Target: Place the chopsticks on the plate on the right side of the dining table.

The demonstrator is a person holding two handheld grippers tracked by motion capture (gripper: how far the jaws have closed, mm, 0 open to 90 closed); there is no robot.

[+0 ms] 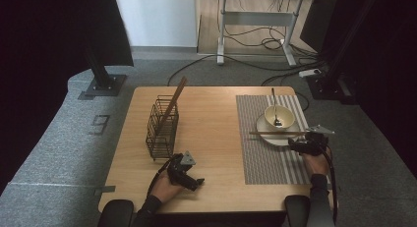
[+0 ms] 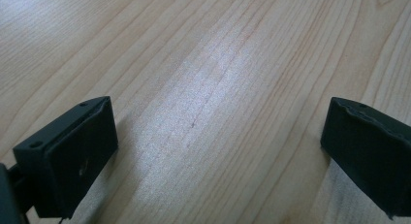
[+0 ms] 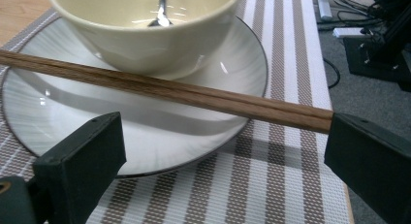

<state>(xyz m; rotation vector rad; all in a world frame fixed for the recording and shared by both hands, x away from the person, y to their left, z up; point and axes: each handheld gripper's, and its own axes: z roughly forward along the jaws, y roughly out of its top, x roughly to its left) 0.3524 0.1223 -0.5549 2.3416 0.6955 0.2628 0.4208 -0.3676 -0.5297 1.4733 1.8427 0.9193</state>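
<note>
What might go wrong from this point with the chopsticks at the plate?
1. The right gripper has its jaws wide apart, with the chopsticks only touching one jaw at their end; closing now may miss them or catch a single stick.
2. The chopsticks lie across the plate beside the bowl; a nudge could roll them off or jolt the bowl and its spoon.
3. The left gripper rests on the table, too far off to help.

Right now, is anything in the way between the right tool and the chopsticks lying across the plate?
Nothing visible. The right tool is open, and the chopsticks lie across the plate in front of the bowl, their near end right at one jaw. The bowl sits just behind them, close but not between.
</note>
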